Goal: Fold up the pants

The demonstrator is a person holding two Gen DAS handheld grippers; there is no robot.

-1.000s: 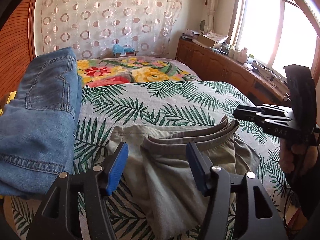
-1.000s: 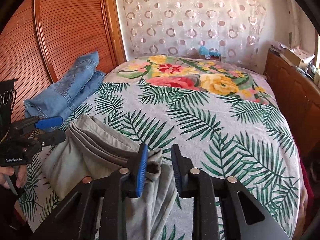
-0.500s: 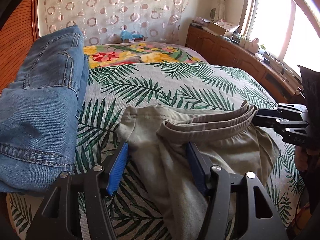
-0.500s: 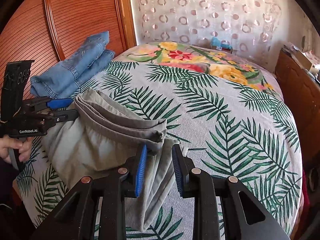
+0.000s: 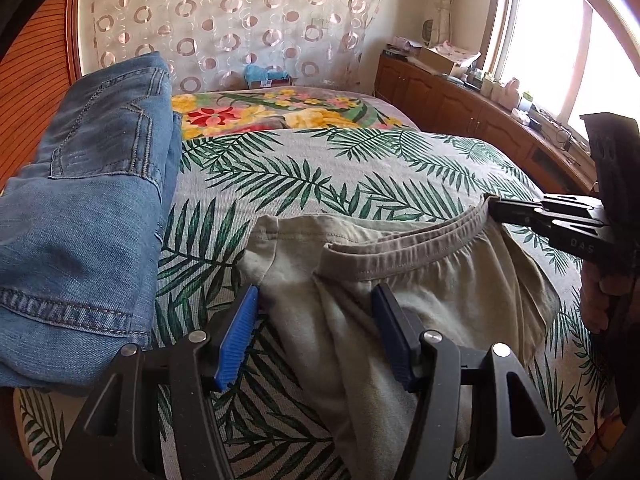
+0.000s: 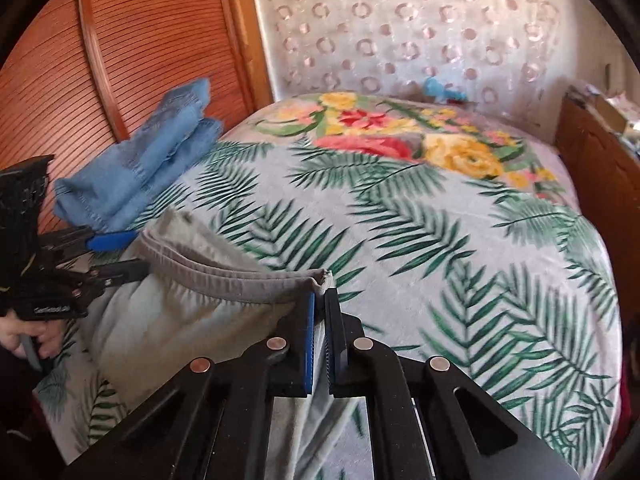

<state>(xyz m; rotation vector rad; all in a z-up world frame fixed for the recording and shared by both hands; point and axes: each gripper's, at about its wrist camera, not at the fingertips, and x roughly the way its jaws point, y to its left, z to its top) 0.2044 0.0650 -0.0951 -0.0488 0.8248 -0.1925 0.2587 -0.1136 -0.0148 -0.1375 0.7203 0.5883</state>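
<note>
Grey-green pants (image 5: 420,292) lie on the leaf-print bed, waistband (image 5: 404,256) towards the far side. My left gripper (image 5: 316,328) is open, its blue pads either side of the waistband's left corner, not closed on it. My right gripper (image 6: 319,324) is shut on the pants' waistband corner (image 6: 320,278). It also shows in the left wrist view (image 5: 504,210) at the waistband's right end. The left gripper shows in the right wrist view (image 6: 120,252) at the other end of the pants (image 6: 192,312).
Folded blue jeans (image 5: 80,216) lie at the bed's left side, close to my left gripper; they also show in the right wrist view (image 6: 140,168). A wooden cabinet (image 5: 460,108) runs along the right under the window. A slatted wooden door (image 6: 120,60) stands left.
My right gripper has closed on the waistband's right corner. My left gripper has moved in so its open pads straddle the left corner of the pants.
</note>
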